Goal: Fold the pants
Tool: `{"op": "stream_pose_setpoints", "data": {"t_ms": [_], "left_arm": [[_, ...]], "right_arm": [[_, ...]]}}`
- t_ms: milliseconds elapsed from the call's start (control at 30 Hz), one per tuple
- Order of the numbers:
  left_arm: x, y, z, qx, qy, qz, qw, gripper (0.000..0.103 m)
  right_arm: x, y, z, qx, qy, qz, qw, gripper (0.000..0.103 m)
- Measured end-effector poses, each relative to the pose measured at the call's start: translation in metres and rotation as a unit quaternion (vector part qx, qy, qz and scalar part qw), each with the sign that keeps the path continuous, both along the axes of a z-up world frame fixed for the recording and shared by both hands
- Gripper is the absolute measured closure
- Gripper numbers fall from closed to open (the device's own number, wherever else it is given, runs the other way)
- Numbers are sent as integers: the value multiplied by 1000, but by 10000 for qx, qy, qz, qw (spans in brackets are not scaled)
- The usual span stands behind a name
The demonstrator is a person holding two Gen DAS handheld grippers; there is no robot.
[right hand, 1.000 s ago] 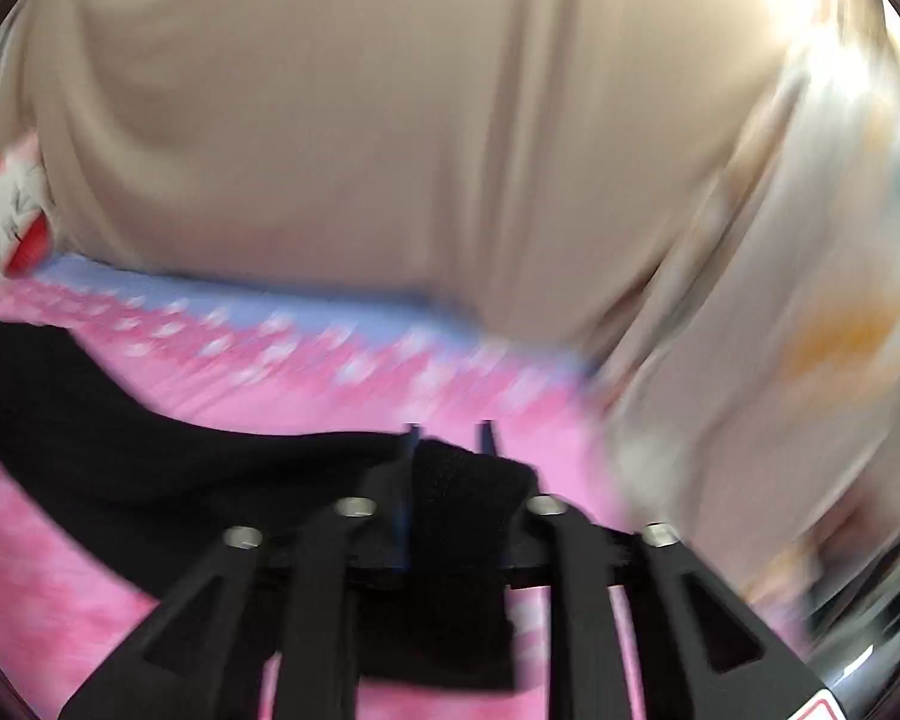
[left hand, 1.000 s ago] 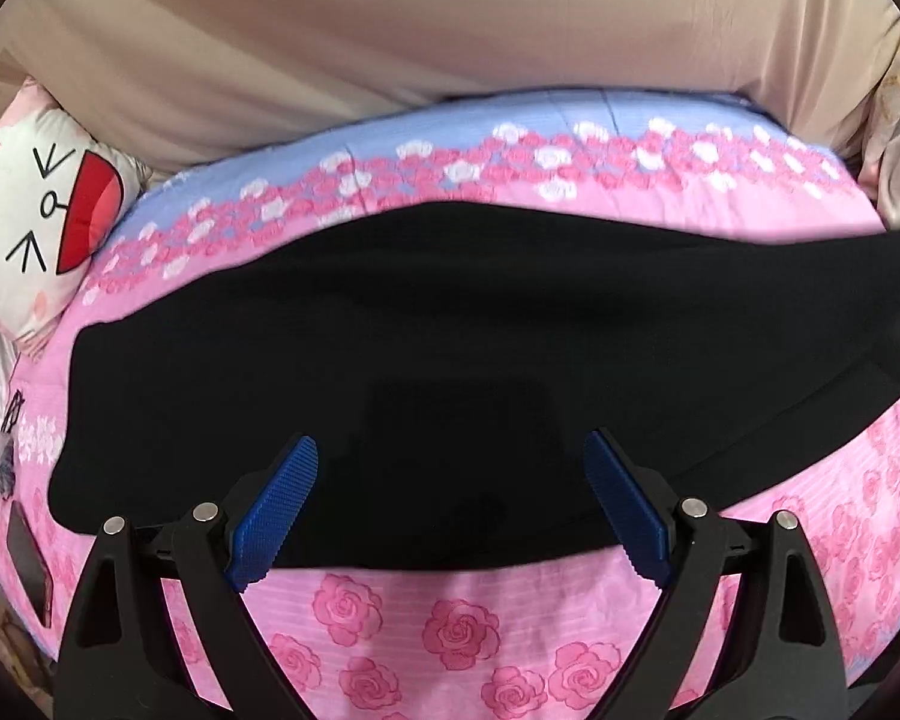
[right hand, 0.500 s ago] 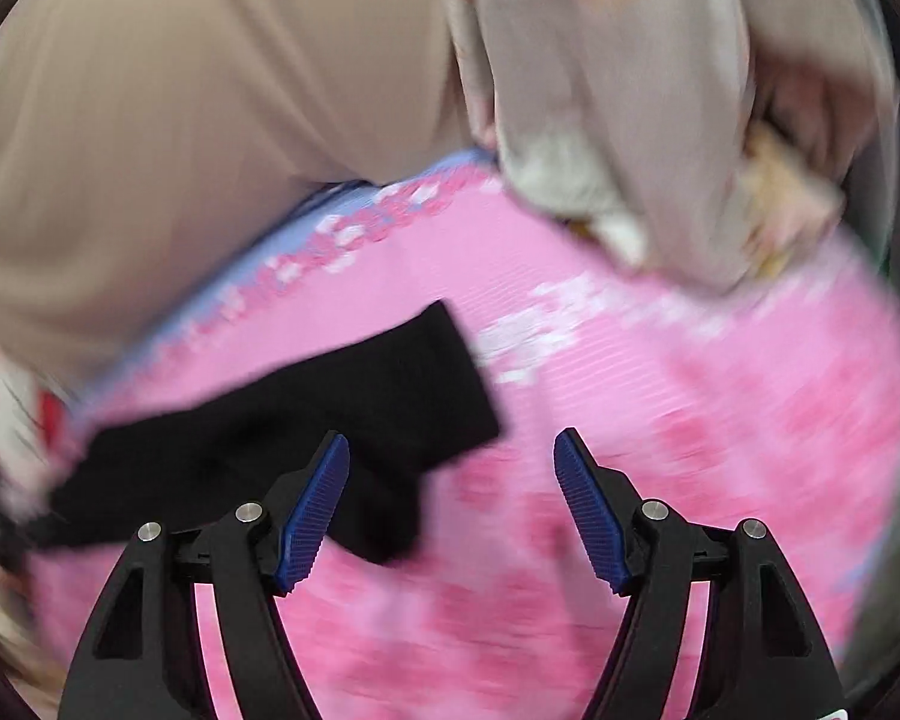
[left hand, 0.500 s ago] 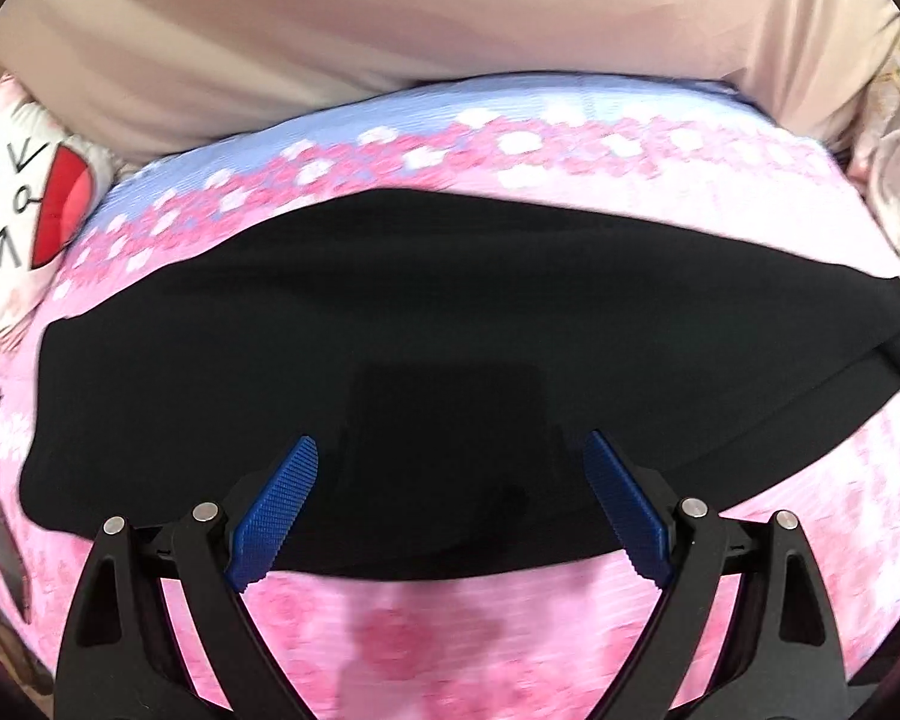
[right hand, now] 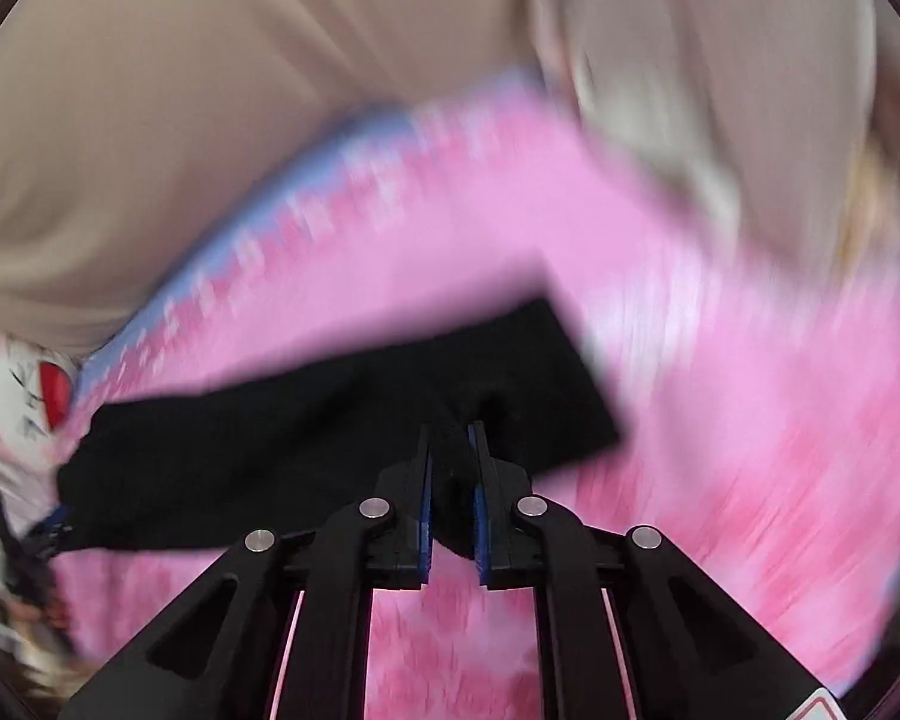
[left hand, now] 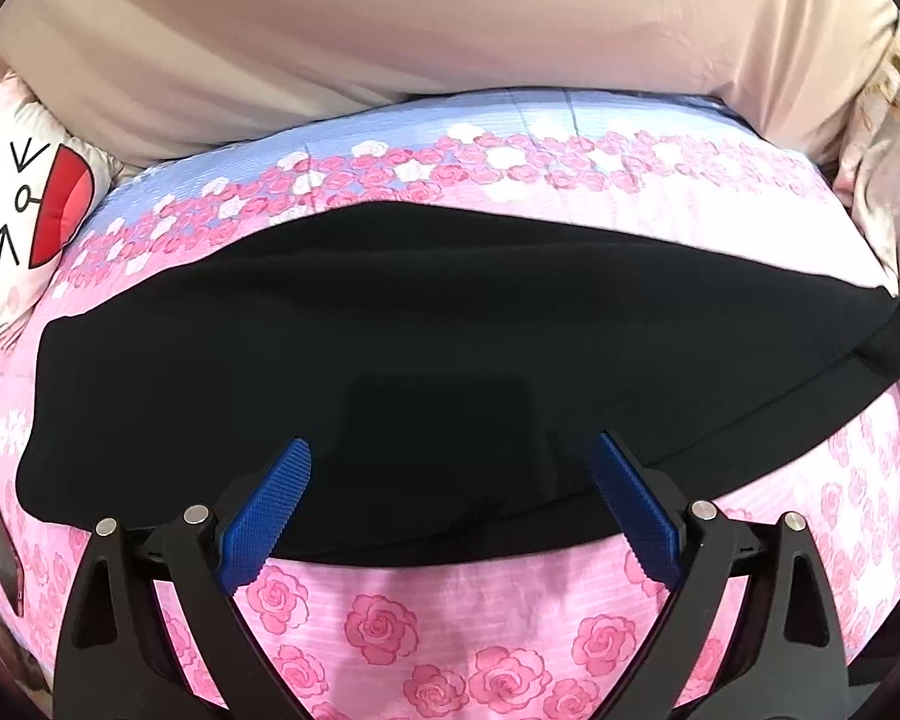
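Where jaws gaped: right gripper (right hand: 450,438) pinching pants (right hand: 282,438).

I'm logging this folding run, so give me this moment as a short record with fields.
surface: bed with pink rose sheet
garment: black pants laid flat across the bed
left tool: open, above the pants' near edge, holding nothing
right tool: just closed, shut on a fold of the pants
beside the bed: cartoon pillow

The right gripper (right hand: 450,450) pinches a fold of the black pants (right hand: 306,420), its jaws having just closed on the cloth; the pants lie across the blurred pink floral bedspread (right hand: 720,390).
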State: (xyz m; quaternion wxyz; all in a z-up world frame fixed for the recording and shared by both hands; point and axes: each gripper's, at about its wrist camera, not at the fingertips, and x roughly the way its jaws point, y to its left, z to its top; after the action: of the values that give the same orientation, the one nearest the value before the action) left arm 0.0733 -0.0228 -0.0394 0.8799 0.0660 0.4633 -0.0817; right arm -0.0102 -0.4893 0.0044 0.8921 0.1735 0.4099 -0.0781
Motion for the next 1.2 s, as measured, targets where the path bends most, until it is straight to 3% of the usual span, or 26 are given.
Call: {"op": "stream_pose_setpoints", "data": {"t_ms": [67,100,133,167,200,300,333,467,567,667,733,833,867,933,1000,1067,1133,1200], "left_arm": [[-2,0,4,-36,-59,-15,10000,11],[-4,0,5,-61,-83,-41,9999,11],[-5,0,4,-71,-82,-58,9999,11],[-5,1,4,-70,-78,-61,9999,11],[-7,3,3,-64,-77,-46,9999,11],[-10,18,2,5,-98,64,9999,10],[-8,25,0,60,-61,136,9999,10],[10,39,-13,-6,223,360,9991,10],[18,40,-19,-542,472,423,9965,10],[17,37,-20,-943,610,351,9931,10],[11,35,-17,-888,537,223,9944,10],[4,39,-12,-839,423,108,9955,10],[3,41,-9,-859,400,80,9955,10],[3,46,-6,-890,359,47,9954,10],[5,50,-1,-929,322,-20,9952,10],[6,52,5,-1024,288,-140,9942,10],[7,49,12,-1103,294,-348,9929,10],[7,40,16,-1099,283,-547,9920,7]], "right_arm": [[1,26,45,-1252,-885,263,9878,94],[1,38,54,-1928,-1178,433,9732,93],[1,49,49,-2624,-1339,645,9534,71],[5,47,35,-3006,-1154,653,9445,39],[16,37,2,-3266,-504,562,9422,30],[6,12,-69,-3570,868,198,9299,44],[-4,13,-75,-3509,940,151,9315,44],[-33,41,-52,-2472,368,256,9679,40],[-15,75,-34,-794,-73,646,9947,40],[11,104,-42,632,-282,962,9930,35],[42,114,-63,1300,-29,906,9874,35],[76,107,-96,1784,348,385,9826,33],[79,107,-97,1920,232,275,9807,47],[83,111,-87,1951,-76,338,9802,94],[78,123,-65,2034,-362,741,9756,96],[53,132,-41,1708,-543,1133,9772,96],[31,141,-41,1347,-296,1325,9815,96],[6,136,-65,1121,312,1316,9844,95]]}}
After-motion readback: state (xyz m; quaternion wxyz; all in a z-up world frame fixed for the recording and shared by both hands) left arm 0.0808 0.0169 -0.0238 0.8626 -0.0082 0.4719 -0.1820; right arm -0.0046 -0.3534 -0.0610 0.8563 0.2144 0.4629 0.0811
